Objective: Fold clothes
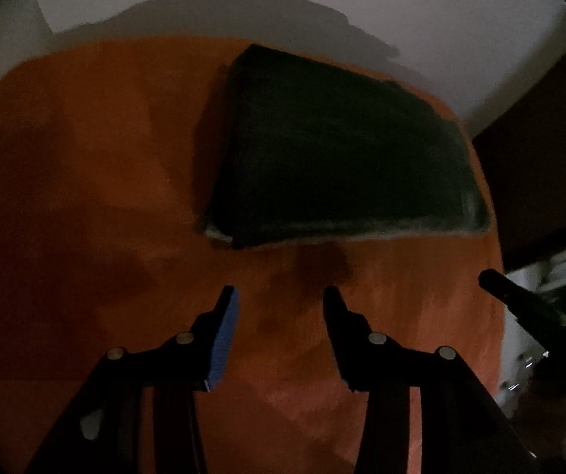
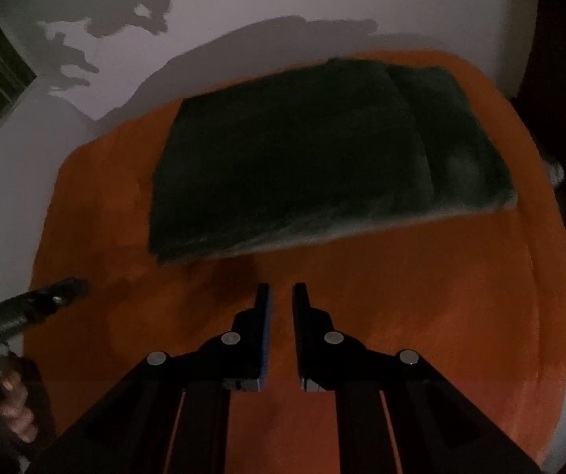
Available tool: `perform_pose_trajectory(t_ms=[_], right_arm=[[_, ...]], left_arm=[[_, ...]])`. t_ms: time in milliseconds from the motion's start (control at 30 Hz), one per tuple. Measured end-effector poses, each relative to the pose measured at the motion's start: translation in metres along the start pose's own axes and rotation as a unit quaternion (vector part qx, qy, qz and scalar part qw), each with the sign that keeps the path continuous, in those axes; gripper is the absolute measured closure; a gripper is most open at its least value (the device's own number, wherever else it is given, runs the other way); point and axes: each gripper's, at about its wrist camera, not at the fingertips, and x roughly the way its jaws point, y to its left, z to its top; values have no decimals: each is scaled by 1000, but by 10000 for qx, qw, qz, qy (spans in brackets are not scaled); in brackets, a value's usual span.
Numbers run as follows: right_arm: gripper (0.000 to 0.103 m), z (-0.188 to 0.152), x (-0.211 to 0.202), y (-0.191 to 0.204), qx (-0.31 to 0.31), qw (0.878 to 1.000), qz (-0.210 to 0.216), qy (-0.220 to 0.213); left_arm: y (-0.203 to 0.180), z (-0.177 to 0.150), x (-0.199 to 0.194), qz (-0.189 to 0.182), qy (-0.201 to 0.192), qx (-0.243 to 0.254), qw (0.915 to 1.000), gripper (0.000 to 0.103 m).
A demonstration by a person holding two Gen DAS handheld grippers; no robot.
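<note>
A dark green garment (image 1: 338, 150) lies folded into a flat rectangle on an orange cloth (image 1: 85, 181). In the right wrist view the same garment (image 2: 302, 158) shows a second folded layer at its right end. My left gripper (image 1: 281, 294) hovers just in front of the garment's near edge, open and holding nothing. My right gripper (image 2: 281, 288) also hangs short of the near edge, with only a narrow gap between its fingers and nothing in it. Neither gripper touches the garment.
The orange cloth (image 2: 440, 296) covers a table against a pale wall (image 2: 243, 0). The left gripper's tip (image 2: 57, 292) and the hand (image 2: 14, 407) holding it show at the left. The right gripper's tip (image 1: 519, 296) shows at the right. A dark panel (image 1: 539, 166) stands right.
</note>
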Motion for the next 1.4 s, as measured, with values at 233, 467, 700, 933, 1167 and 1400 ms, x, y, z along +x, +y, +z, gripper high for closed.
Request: perform_pose_trajectory(t_ms=[233,467,700,933,1167,1400], right_arm=[[94,-13,-43,54,-110,9995,-233,207],[94,-33,-92,82,-336,9990,-289,51],[58,-74,-162,95,-318,9981,-422,-307],[26,-131,-215,115,-59,9974,-567,-451],[25,-166,-226,138,254,9969,-618,-421],[20,-179,-230,149,290,9976,-474,-416]], left_arm=[[-16,-18,-53,539,-112,162,9984,56],[-29,-43,-110,766,-521,288,9953,51],[-52,-98,-161,806,-604,485,9937,45],[-50,-152,-209,337,-696,683,9947,27],[-12,-181,-244,474,-687,748,9937,27],[-4,-190,-254,719,-688,796,9919,27]])
